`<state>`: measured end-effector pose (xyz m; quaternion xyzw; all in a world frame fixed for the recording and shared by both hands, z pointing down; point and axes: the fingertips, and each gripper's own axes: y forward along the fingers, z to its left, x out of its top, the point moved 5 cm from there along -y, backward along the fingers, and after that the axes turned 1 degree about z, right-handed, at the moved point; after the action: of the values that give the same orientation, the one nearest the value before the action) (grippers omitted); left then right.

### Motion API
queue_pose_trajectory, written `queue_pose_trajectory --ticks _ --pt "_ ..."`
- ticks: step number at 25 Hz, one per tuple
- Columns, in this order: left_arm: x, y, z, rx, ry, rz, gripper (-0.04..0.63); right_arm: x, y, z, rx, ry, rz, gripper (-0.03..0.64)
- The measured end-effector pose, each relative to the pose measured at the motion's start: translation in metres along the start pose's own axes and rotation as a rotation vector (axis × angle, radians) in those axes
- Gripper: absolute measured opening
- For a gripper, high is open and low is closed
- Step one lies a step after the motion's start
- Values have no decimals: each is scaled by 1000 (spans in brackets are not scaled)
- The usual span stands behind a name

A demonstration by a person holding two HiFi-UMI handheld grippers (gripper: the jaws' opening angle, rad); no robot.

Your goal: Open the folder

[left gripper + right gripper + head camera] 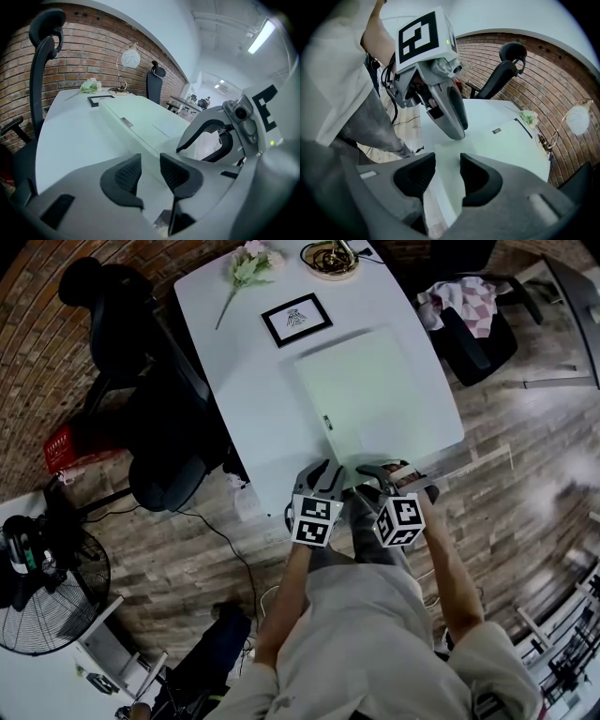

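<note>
Pale-green flat folder [366, 399] lies shut on the white worktop [234, 352] — left gripper [150, 161] and right gripper [448, 164] both empty, jaws part-open, the right's astride its near edge — gripping both covers together could keep it shut.

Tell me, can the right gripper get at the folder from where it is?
Probably yes: the right gripper has the folder's near edge between its open jaws, and nothing blocks it.

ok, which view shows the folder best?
Head view: it shows the whole folder from above, lying closed on the table. The left gripper view gives only a low, foreshortened look along it, and the right gripper view shows mainly its near corner.
</note>
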<state>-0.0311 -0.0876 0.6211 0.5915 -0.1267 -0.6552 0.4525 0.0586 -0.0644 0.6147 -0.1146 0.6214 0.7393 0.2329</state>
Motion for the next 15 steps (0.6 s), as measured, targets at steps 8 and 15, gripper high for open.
queue_pose_trajectory --ticks 8,15 --pt "0 0 0 -2 7 1 126 1 -7 -5 81 84 -74 138" --pt "0 0 -1 3 16 6 124 2 -11 -4 85 99 -108 95"
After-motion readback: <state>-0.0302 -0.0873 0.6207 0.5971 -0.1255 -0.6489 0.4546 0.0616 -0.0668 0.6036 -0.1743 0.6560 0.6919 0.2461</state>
